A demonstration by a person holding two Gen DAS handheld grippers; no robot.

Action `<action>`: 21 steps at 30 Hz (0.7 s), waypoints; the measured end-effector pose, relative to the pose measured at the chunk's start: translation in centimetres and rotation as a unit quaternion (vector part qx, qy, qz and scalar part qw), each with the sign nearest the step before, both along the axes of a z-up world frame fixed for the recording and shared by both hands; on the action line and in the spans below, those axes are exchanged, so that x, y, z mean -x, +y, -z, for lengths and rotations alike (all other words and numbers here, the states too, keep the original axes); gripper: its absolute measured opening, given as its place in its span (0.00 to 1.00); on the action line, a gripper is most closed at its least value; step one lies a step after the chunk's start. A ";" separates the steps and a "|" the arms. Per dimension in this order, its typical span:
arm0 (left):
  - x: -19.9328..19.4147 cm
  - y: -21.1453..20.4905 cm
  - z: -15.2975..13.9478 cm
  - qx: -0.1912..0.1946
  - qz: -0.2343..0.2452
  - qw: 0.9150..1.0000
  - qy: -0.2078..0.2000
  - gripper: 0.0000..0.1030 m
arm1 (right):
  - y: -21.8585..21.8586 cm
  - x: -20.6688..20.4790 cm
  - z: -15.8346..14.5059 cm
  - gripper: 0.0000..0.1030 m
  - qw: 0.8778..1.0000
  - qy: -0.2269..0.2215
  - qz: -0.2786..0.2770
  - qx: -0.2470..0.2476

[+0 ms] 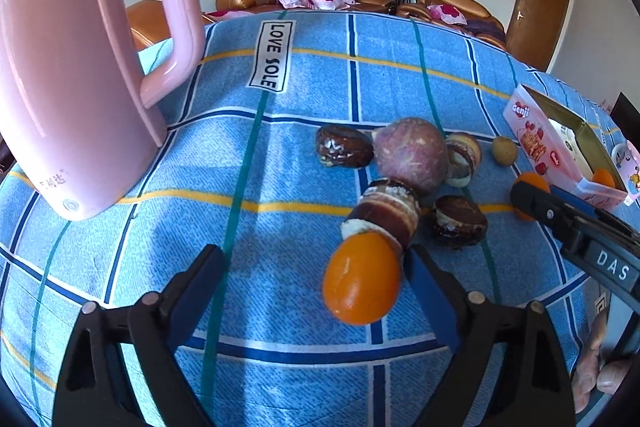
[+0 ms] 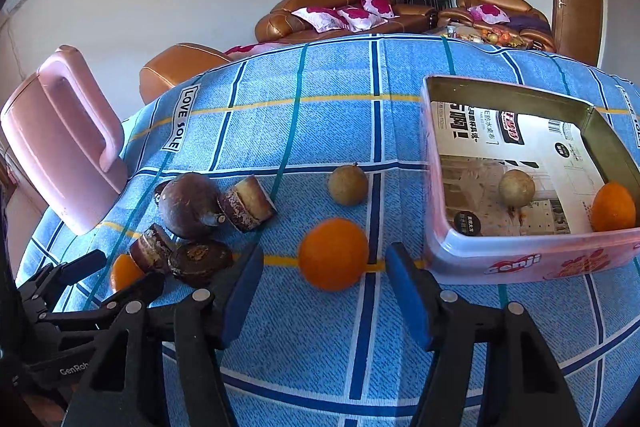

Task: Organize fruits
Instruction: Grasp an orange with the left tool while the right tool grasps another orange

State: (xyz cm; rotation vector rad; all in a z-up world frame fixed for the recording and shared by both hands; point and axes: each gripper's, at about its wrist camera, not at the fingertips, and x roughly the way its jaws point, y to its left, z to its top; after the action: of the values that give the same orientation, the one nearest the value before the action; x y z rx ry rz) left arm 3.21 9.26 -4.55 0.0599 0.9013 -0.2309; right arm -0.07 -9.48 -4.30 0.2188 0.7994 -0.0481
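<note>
My left gripper is open around an orange kumquat that lies on the blue cloth close to its right finger. My right gripper is open around a second orange, with gaps on both sides. The pink Genji tin stands right of it and holds a brown longan and an orange. A loose longan lies on the cloth behind. A purple passion fruit sits among the cakes.
Several chocolate sandwich cakes lie around the passion fruit. A pink kettle stands at the left on the checked tablecloth. Sofas and a door stand beyond the table.
</note>
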 end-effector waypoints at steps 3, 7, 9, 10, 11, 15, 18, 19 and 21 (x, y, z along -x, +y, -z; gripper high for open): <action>0.0 -0.4 0.1 -0.001 0.013 1.000 0.005 0.76 | -0.4 -0.8 0.3 0.63 1.000 0.013 0.009 -0.007; 0.1 -0.5 0.0 0.003 0.018 1.000 0.003 0.70 | -0.3 -1.6 0.6 0.53 1.000 0.022 0.007 -0.012; 0.2 -0.1 -0.1 0.016 0.020 1.000 0.002 0.62 | -0.1 -1.7 0.5 0.50 1.000 0.024 0.005 -0.004; 0.2 0.0 -0.2 0.017 0.019 1.000 0.001 0.59 | -0.1 -1.6 0.5 0.48 1.000 0.024 0.003 -0.003; 0.2 0.1 -0.3 0.016 0.017 1.000 0.001 0.57 | 0.0 -1.7 0.5 0.45 1.000 0.024 0.001 -0.003; 0.2 0.3 -0.4 0.034 0.029 0.999 0.001 0.34 | -0.1 -1.7 0.5 0.38 1.000 0.023 -0.008 -0.008; 0.2 0.4 -0.4 0.039 0.028 0.999 0.002 0.34 | 0.0 -1.6 0.4 0.37 1.000 0.021 -0.019 -0.012; 0.2 0.5 -0.4 0.040 0.026 0.999 0.001 0.33 | 0.0 -1.6 0.4 0.37 0.999 0.020 -0.023 -0.016; 0.1 0.8 -0.4 0.047 0.020 0.999 -0.001 0.33 | -0.1 -1.4 0.3 0.37 0.999 0.011 -0.033 -0.031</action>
State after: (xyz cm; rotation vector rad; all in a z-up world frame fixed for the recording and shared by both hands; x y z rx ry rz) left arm 3.15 10.05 -4.13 -0.0084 0.8864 -0.3092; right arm 1.34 -9.61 -4.62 0.2500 0.8306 0.0371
